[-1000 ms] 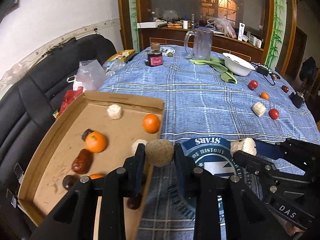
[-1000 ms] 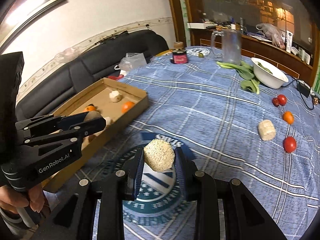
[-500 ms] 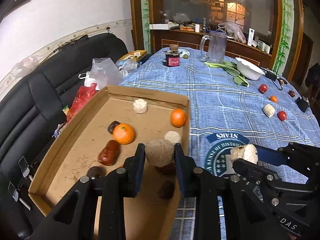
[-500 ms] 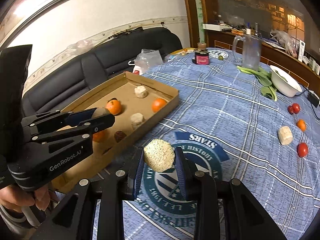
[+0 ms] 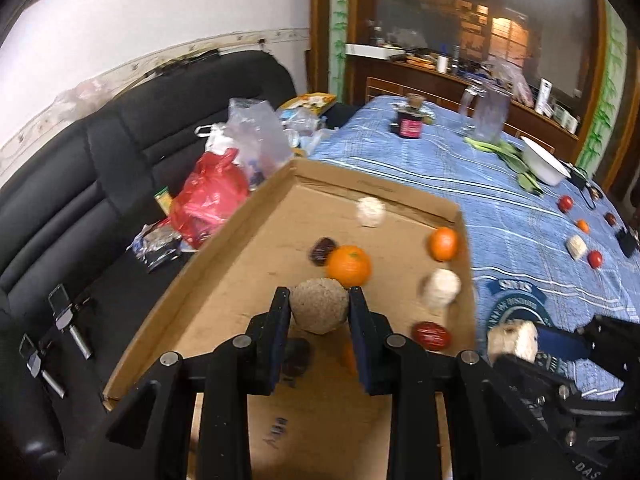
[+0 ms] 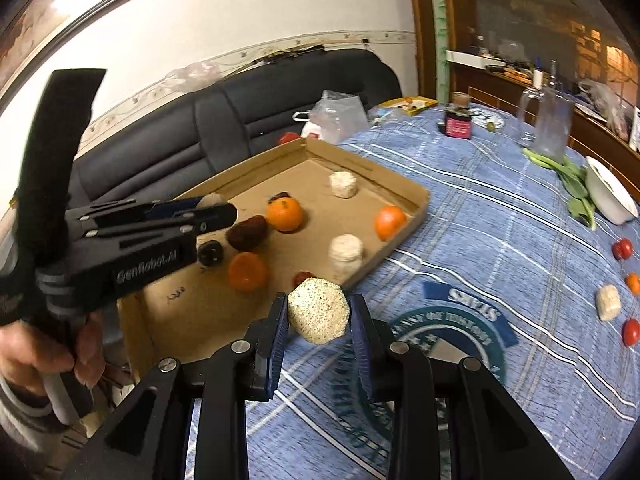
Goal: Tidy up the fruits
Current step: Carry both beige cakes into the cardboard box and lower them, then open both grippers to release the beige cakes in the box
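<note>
My left gripper (image 5: 319,310) is shut on a beige corn chunk (image 5: 318,309) and holds it over the cardboard tray (image 5: 224,264). My right gripper (image 6: 319,316) is shut on a pale corn chunk (image 6: 319,309) just above the tray's near right edge (image 6: 400,236). In the tray lie oranges (image 5: 349,265) (image 5: 443,243), corn pieces (image 5: 371,211) (image 5: 440,289), red dates (image 5: 431,335) and dark fruits (image 5: 322,249). The left gripper shows in the right wrist view (image 6: 218,210), the right gripper in the left wrist view (image 5: 514,340).
On the blue cloth at the right lie tomatoes (image 6: 622,249) (image 6: 631,332), a small orange (image 6: 633,283) and a corn piece (image 6: 608,302). A white bowl (image 6: 610,196), greens (image 6: 572,178), a glass mug (image 6: 552,124) and a jar (image 6: 458,120) stand farther back. Plastic bags (image 5: 216,196) lie on the black sofa (image 5: 60,208).
Both grippers have moved left with their corn chunks. The left one is now further over the tray, the right one has reached the tray's edge.
</note>
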Tool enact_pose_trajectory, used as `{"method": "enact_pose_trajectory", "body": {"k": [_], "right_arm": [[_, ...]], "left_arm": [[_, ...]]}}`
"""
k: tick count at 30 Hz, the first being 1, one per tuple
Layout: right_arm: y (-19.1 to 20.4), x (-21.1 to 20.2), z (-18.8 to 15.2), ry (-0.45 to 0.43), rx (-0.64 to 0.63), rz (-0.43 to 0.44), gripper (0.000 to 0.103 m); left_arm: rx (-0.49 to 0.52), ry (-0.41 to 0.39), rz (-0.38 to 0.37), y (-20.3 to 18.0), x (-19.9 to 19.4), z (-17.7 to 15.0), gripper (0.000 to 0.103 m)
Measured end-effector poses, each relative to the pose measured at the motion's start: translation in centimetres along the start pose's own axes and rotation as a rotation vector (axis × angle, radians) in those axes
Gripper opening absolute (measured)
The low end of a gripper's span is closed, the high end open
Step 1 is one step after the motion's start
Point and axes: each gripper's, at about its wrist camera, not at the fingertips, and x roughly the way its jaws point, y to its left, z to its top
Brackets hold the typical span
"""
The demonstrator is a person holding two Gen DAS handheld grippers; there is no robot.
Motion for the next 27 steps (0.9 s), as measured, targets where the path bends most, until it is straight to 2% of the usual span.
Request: {"method": "enact_pose_trajectory", "body": {"k": [15,22,23,24,25,27], "right_arm": [[5.8,4.6,0.0,0.101,-0.131,0.111,0.034],[6.4,6.7,-0.5,0.14,-0.135,0.125,0.034],[6.4,6.7,-0.5,0.134,-0.135,0.128,0.034],[6.4,6.8,-0.5,0.136,-0.135,0.131,0.034],[6.3,6.8,-0.5,0.137,-0.134,0.133,0.035],[6.0,6.5,-0.4,0.13,-0.119,0.142,0.041]], "left_arm": [[-0.067,0.058,0.054,3.8,2.4,-0.5,0.028],[-0.082,0.095,0.076,4.3,3.4,-0.9,0.028],[-0.081,0.094,0.082,4.3,3.3,-0.9,0.032],[-0.084,0.094,0.089,4.3,3.3,-1.0,0.044],[-0.087,0.093,0.09,4.4,3.3,-1.0,0.051],[-0.099,0.082,0.086,4.4,3.0,-0.9,0.062]]}}
